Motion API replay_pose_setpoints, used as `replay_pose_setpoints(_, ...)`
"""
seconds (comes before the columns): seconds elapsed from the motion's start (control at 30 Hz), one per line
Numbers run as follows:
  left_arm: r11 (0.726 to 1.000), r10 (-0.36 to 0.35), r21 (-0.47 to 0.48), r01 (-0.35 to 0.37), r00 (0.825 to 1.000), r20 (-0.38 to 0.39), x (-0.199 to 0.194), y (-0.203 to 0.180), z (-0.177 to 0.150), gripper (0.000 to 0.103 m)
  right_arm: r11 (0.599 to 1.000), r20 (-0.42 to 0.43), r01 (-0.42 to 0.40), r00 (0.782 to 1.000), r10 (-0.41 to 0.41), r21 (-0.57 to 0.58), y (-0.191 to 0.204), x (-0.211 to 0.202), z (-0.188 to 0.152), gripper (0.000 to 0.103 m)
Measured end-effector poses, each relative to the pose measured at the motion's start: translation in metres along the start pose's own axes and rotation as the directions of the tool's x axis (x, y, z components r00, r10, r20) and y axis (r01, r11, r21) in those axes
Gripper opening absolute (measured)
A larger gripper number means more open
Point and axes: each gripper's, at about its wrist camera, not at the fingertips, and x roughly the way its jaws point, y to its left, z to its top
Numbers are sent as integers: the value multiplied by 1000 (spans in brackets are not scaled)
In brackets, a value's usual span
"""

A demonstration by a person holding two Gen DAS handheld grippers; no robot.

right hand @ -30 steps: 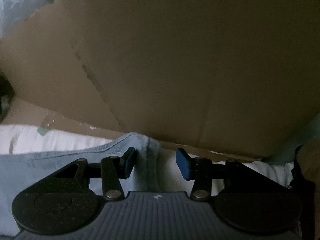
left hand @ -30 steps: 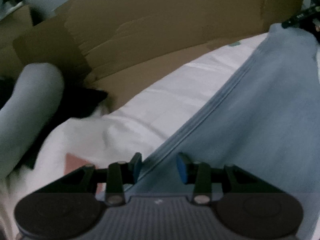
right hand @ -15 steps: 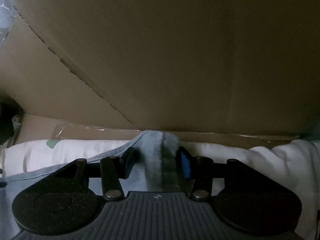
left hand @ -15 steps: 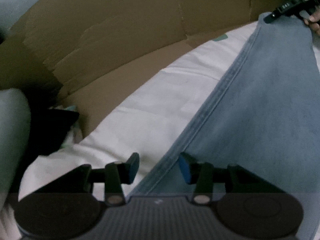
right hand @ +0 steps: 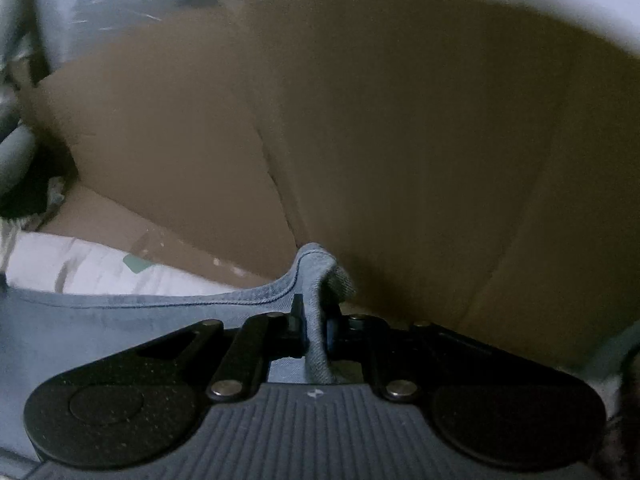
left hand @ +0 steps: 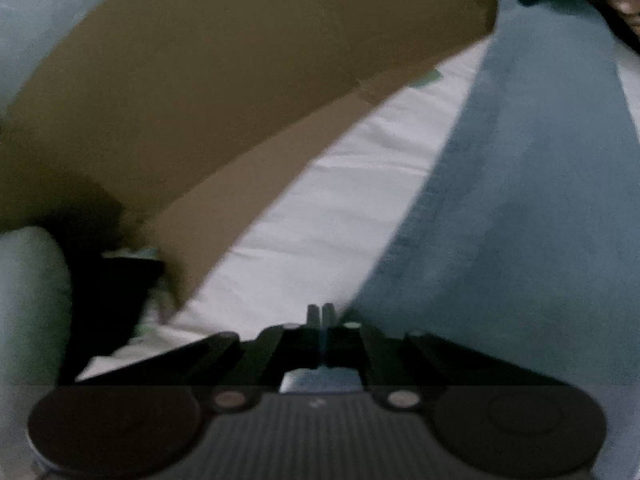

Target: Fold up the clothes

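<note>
A blue denim garment [right hand: 120, 320] is spread over white bedding [left hand: 340, 208], by a cardboard panel [right hand: 360, 140]. Its corner is pinched by the closed right gripper [right hand: 314, 330]. The left gripper [left hand: 320, 316] is clamped together at the hem; hold unclear.

Blue garment [left hand: 520, 200], white sheet [left hand: 340, 208].
</note>
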Motion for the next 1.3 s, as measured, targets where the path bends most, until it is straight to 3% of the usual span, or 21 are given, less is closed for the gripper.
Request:
replay_pose_setpoints(0.1,997,-3,-75,3,1000,3,-2,13,-1,0,994,77,61,996,-54,-88,12,-16,6,10)
replay_pose_setpoints(0.17,992,-48,-115,49,999,14,-3,15,0,0,988,73,101,993,-93,-119,15,-13,8,24)
replay_pose_setpoints(0.2,989,-70,-128,72,997,21,-3,15,2,2,986,54,117,992,-111,-118,13,-7,8,38)
replay_pose_setpoints(0.23,987,-89,-135,92,996,29,-3,14,3,7,989,34,116,993,-113,-89,8,-4,9,40)
replay_pose_setpoints(0.33,983,-126,-129,132,991,53,-1,6,9,13,997,17,66,998,-67,42,-15,-3,10,42)
replay_pose_setpoints(0.53,975,-179,-118,186,981,71,12,-6,24,37,989,-11,42,999,-41,142,-36,6,8,43)
replay_pose_setpoints(0.73,965,-242,-90,247,968,60,27,-23,38,47,976,-68,-18,997,33,216,-43,35,10,43)
replay_pose_setpoints(0.87,965,-246,-81,250,968,53,38,-32,46,45,949,-137,-70,984,117,309,-49,63,9,48)
replay_pose_setpoints(0.97,971,-232,-41,234,972,46,39,-38,52,31,935,-140,-92,979,148,344,-52,76,11,52)
replay_pose_setpoints(1.0,973,-226,-29,228,973,42,38,-39,53,22,931,-134,-102,978,158,350,-54,74,12,45)
replay_pose_setpoints(1.03,975,-222,-21,223,974,40,37,-40,54,17,928,-126,-119,977,173,352,-55,70,13,25)
replay_pose_setpoints(1.07,977,-214,-7,214,976,38,36,-41,55,16,927,-119,-140,974,192,347,-54,70,14,18)
replay_pose_setpoints(1.17,984,-178,36,177,983,46,29,-48,56,8,948,-81,-151,980,180,281,-46,60,18,16)
replay_pose_setpoints(1.3,987,-158,25,156,984,86,19,-47,53,3,953,15,-167,986,169,253,-45,29,23,15)
